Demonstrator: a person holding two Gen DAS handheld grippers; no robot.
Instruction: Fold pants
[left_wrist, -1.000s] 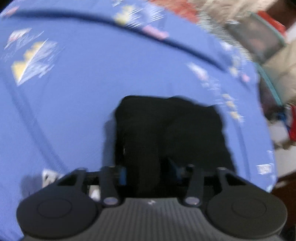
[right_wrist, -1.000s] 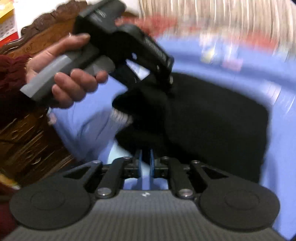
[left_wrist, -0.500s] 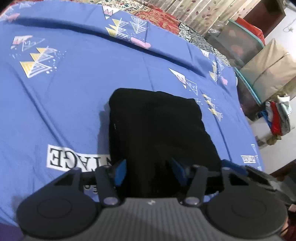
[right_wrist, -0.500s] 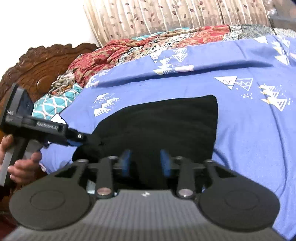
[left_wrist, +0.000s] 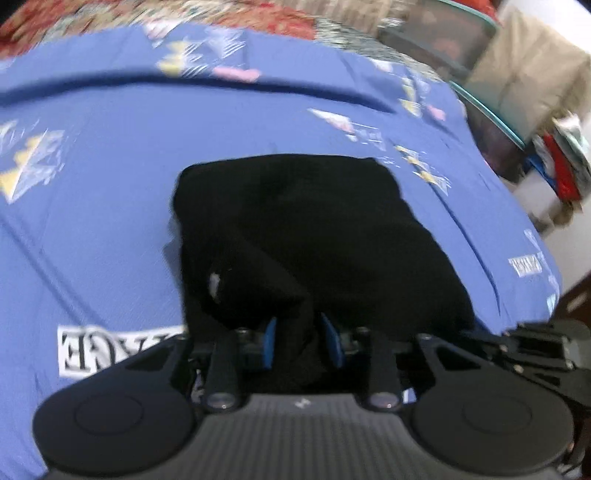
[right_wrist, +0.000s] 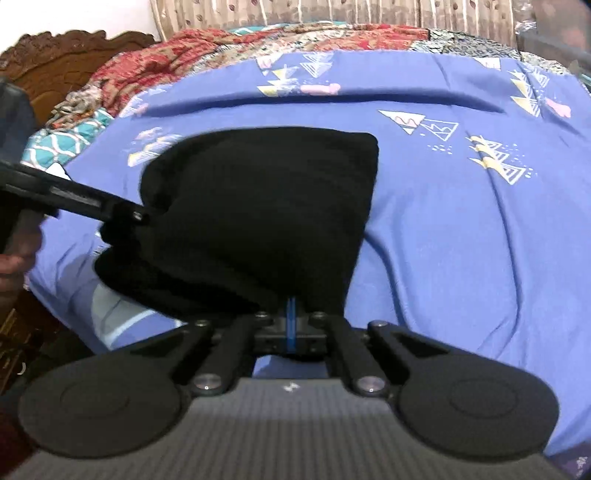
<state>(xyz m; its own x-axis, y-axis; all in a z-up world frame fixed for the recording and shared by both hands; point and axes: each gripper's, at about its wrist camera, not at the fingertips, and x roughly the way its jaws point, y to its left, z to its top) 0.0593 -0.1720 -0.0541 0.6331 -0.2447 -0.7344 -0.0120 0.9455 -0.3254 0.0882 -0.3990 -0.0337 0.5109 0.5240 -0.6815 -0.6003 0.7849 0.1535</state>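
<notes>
The black pants (left_wrist: 314, 229) lie folded into a thick block on the blue patterned bedsheet (left_wrist: 110, 147). My left gripper (left_wrist: 301, 341) is shut on a bunch of the pants' near edge, black cloth filling the gap between its blue pads. In the right wrist view the pants (right_wrist: 266, 206) lie ahead, and my right gripper (right_wrist: 291, 321) is shut on their near edge with its blue pads pressed together. The near edge is lifted off the sheet. The left gripper (right_wrist: 136, 216) shows at the pants' left corner in the right wrist view.
A carved wooden headboard (right_wrist: 62, 55) and patterned red quilt (right_wrist: 221, 48) lie beyond the sheet. Storage boxes (left_wrist: 461, 40) and a pile of clothes (left_wrist: 561, 158) stand off the bed's right side. The right gripper's body (left_wrist: 546, 347) sits close beside the left.
Both grippers were open around the pants' near edge half a second ago; both have closed on the cloth and lifted that edge slightly. The views are blurred by motion.
</notes>
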